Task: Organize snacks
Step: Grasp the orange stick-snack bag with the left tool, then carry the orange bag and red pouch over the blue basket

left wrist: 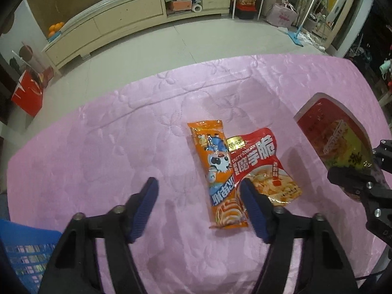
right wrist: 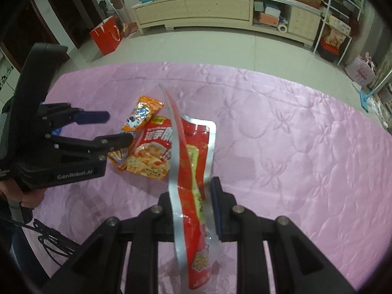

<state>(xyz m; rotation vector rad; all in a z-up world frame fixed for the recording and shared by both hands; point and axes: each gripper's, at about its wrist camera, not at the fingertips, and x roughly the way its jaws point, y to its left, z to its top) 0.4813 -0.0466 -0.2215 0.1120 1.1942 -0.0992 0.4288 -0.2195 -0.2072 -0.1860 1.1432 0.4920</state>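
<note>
The right claw (right wrist: 193,210) pinches a lifted red pouch (right wrist: 193,171) while the left claw (left wrist: 198,196), spread beside the orange packet (left wrist: 218,171), likely grasps next.

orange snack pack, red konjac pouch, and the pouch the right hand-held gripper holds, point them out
orange snack pack (left wrist: 218,169), left wrist view, on the cartoon face mid-pack
red konjac pouch (left wrist: 263,166), left wrist view, on its printed front
held red pouch (right wrist: 188,171), right wrist view, on its red middle

A pink quilted cloth is covering the tabletop (left wrist: 98,147), and two packets are lying mid-surface: an orange snack stick (left wrist: 220,174) is overlapping the red konjac pouch (left wrist: 267,164).
</note>
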